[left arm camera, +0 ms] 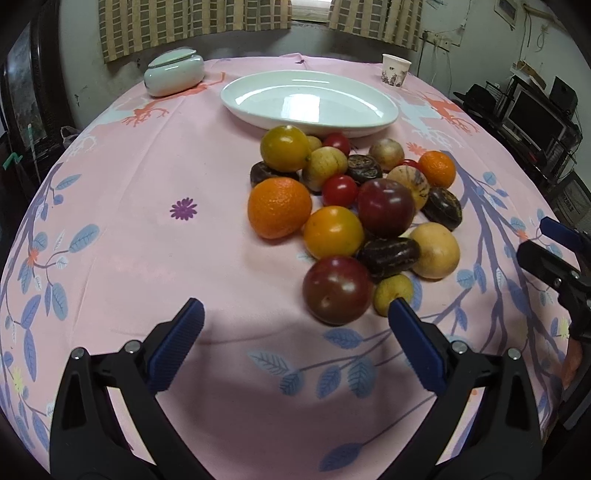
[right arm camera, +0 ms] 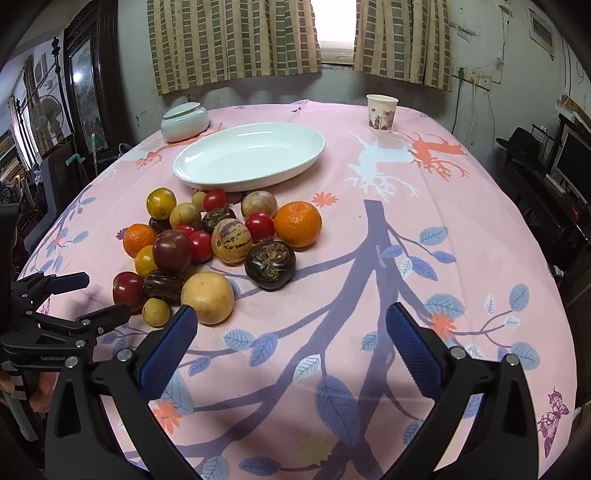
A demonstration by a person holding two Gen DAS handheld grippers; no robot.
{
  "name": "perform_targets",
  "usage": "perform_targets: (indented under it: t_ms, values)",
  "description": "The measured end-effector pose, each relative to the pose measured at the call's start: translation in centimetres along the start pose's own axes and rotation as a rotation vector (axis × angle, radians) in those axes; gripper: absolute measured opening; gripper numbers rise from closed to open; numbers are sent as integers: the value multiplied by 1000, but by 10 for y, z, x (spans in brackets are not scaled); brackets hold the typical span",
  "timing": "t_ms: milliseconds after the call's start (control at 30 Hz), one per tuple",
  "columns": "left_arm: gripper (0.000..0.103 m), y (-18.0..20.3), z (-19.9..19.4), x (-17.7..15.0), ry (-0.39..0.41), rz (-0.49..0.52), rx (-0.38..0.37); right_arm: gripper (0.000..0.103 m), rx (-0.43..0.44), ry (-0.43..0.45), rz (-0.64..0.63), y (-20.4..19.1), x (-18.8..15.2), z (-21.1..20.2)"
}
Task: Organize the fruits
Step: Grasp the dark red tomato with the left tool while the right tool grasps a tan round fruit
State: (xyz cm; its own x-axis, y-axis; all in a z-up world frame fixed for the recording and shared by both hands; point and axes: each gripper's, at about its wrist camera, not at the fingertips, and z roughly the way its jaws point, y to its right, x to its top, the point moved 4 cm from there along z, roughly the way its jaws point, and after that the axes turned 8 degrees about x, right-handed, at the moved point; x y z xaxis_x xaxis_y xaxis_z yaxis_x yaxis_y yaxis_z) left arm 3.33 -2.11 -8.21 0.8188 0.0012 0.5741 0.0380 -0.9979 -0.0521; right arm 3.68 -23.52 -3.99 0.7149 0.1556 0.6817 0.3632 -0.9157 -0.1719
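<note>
Both wrist views low, near, facing shared fruit pile, plate

Daylight is let in through a window flanked by checked curtains; a dark cabinet is set left.

A lived-in home room: a table under a pink floral tablecloth, checked curtains at a small window, a framed mirror, a standing fan, and a monitor on cluttered shelves.

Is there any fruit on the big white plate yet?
No, the white plate is bare; the fruit pile lies on the tablecloth in front of it.
</note>
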Motion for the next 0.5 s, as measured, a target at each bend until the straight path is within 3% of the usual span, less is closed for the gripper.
perform_targets:
  t_ms: [267,333,400,433,500]
  values:
    - [96,5,14,4,-18,28,-14,102,9,-10,-2,2,-1,2]
    - [84,7,15,6,-22,29,-25,102,8,-18,2,3,-1,3]
    - [52,14,14,9,-22,38,-89,102,10,-27,11,4,-1,5]
    - [41,19,13,10,-19,50,-121,102,11,-28,12,4,-1,5]
    - [40,27,11,10,-3,86,-91,102,17,-28,9,3,0,4]
